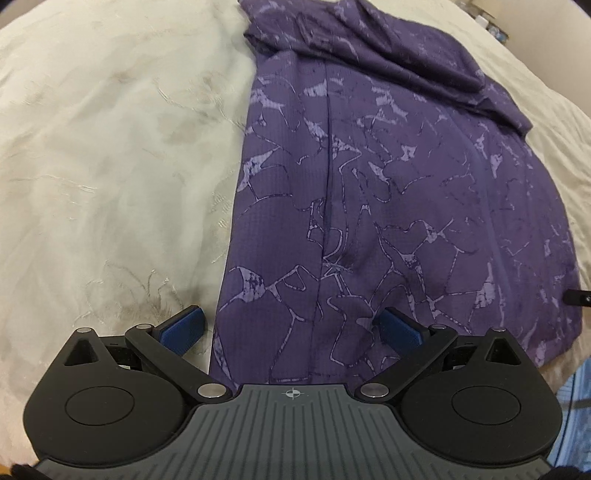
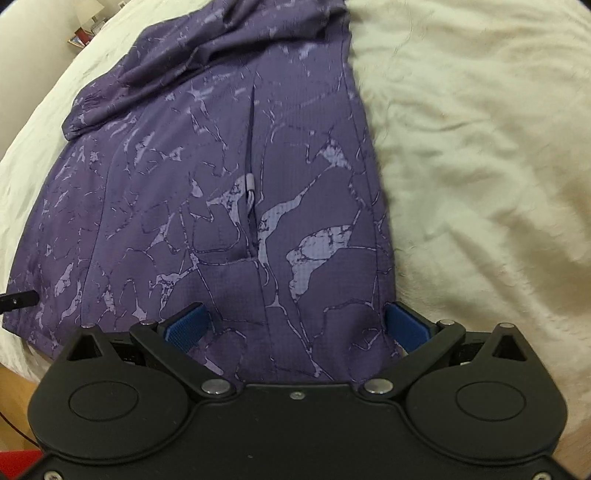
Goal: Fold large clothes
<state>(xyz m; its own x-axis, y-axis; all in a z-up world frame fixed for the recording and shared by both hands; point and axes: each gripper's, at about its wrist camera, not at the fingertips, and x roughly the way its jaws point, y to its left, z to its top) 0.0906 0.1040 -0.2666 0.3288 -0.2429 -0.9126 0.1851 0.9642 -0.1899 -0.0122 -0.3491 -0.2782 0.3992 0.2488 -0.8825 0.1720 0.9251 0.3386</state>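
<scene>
Purple patterned jacket point(image 1: 388, 184) lies flat on cream bedspread point(image 1: 110, 147), sleeve folded across top. Left gripper point(image 1: 291, 328) and right gripper point(image 2: 295, 325) poised at hem corners, jaws wide, holding nothing. Next move likely: close on hem, fold upward. Cluttered shelf point(image 2: 85, 33) beyond bed.

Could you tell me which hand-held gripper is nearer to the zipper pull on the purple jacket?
Right. The right hand-held gripper sits open at the hem straight below the zipper pull on the purple jacket. The left hand-held gripper straddles the opposite edge, with no pull in its view.
</scene>
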